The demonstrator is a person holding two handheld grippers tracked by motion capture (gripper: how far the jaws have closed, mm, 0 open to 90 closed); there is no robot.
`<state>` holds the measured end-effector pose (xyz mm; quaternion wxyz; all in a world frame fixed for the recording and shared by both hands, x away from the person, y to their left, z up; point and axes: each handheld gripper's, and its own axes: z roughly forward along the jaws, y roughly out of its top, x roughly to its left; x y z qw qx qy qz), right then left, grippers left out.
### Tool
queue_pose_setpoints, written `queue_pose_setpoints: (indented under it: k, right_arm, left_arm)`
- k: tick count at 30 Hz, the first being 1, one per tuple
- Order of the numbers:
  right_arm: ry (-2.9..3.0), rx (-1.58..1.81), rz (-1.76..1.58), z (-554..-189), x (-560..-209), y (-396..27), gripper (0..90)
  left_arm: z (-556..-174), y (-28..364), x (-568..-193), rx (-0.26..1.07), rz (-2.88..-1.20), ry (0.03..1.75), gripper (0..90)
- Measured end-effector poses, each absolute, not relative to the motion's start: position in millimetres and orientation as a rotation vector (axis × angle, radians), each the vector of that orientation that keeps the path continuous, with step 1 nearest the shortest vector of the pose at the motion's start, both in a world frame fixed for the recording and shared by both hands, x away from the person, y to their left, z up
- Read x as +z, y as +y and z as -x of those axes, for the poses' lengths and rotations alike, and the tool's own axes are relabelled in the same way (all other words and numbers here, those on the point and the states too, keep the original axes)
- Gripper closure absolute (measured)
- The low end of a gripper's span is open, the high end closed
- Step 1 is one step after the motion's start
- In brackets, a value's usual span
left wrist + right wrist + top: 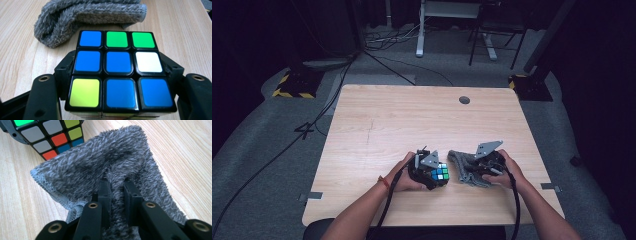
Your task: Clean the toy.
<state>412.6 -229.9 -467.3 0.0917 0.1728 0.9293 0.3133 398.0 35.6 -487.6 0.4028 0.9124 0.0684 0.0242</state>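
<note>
Showing two hand-held grippers at work near the front edge of a pale wooden bench. At left of the high view, the left gripper pinches a cube between its jaws; the left hand wraps the gripper body from the left. In the left gripper view, the cube sits squarely between the two black jaws, which press on its left and right sides. Its upper face shows blue, green and green in the far row, blue, blue and white in the middle row, and yellow-green, blue and blue in the near row.

At right of the high view, the right gripper is pressed nearly together on a fold of a grey cloth, held by the right hand. In the right gripper view, the cloth is bunched between the jaws and spreads away from them over the bench. Its far left edge lies just beside the cube, whether touching cannot be told. Beyond the cube in the left gripper view, the cloth lies folded on the bench. A dark round hole marks the bench's far side. Cables trail on the grey floor at left.
</note>
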Motion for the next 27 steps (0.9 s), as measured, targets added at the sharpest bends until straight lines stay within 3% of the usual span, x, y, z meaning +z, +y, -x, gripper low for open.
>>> queue_pose_setpoints:
  k: [10,14,22,27]
  right_arm:
    - [2.785,0.900,-0.497,-412.8,-468.0,-231.9,77.3]
    - [2.799,0.896,-0.497,-410.8,-468.3,-235.2,74.9]
    - [2.754,1.000,-0.519,-397.0,-464.1,-244.7,54.8]
    - [2.679,1.044,-0.524,-389.4,-453.3,-245.4,47.2]
  left_arm:
    - [-396.2,37.7,-486.5,0.075,-2.342,0.180,32.1]
    - [-393.1,38.2,-486.1,0.091,-2.395,0.184,26.6]
    - [-385.0,47.3,-476.5,0.115,-2.413,0.191,16.0]
    - [-374.5,51.3,-474.0,0.131,-2.433,0.189,15.9]
